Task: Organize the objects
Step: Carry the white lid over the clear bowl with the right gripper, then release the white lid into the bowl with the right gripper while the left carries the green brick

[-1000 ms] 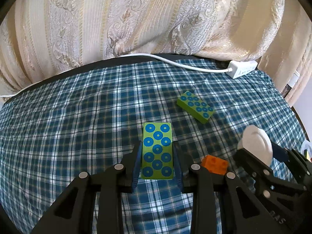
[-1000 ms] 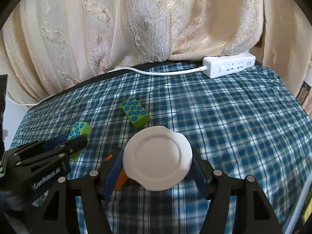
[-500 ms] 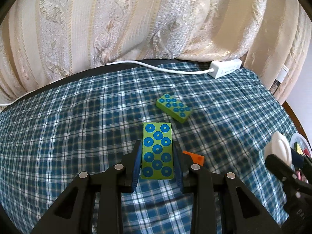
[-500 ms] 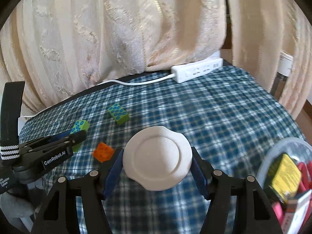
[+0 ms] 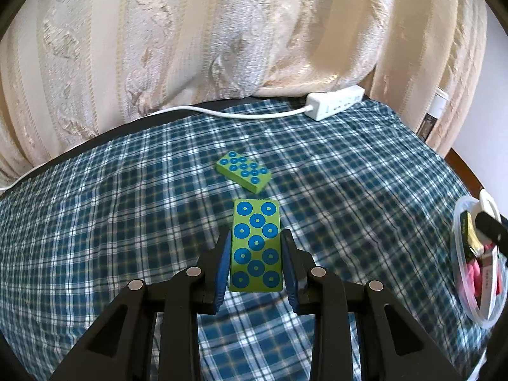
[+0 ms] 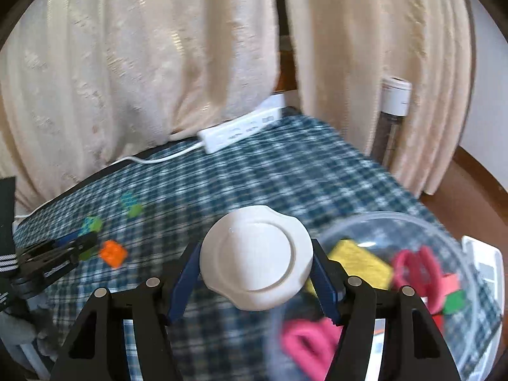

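Left tongs (image 5: 256, 247) clenched on a green block with blue dots (image 5: 256, 244), held above the plaid-covered tabletop (image 5: 95, 222), mid-surface. Right tongs (image 6: 256, 273) grasping a white round lid (image 6: 256, 255), held at the tabletop's right edge, just by the clear container (image 6: 444, 231) that holds yellow, pink and red pieces. Still loose on the cloth: second green block (image 5: 243, 171) toward the back edge, orange brick (image 6: 113, 253) near the left side. Step, as I read it: carrying the block to the container with the lid off. Next move calls for swinging the left tongs rightward over the container's open rim and releasing; the lid must keep out of the way.
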The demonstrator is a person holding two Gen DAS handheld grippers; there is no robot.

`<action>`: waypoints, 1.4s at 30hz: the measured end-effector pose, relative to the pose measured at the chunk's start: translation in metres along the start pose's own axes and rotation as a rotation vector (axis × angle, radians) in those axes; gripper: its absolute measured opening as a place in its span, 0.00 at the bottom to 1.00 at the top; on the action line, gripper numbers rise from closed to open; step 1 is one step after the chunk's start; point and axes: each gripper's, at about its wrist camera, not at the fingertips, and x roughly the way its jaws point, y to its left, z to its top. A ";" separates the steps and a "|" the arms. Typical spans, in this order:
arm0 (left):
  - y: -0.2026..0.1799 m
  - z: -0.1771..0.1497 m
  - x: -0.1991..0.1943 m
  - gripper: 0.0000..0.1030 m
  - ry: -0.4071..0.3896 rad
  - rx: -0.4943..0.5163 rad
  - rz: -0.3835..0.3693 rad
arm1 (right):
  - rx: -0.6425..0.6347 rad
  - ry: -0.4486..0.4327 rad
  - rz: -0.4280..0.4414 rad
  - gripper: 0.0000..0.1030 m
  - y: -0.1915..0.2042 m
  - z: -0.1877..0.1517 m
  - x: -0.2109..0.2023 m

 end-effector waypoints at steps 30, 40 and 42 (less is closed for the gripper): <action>-0.041 -0.010 -0.017 0.30 -0.004 0.087 -0.068 | 0.142 0.155 -0.052 0.67 -0.099 0.013 0.033; -0.055 -0.009 -0.025 0.30 -0.008 0.101 -0.091 | 0.174 0.113 -0.034 0.74 -0.104 0.011 0.019; -0.060 -0.008 -0.028 0.30 -0.010 0.108 -0.100 | 0.168 0.090 -0.040 0.74 -0.103 0.011 0.012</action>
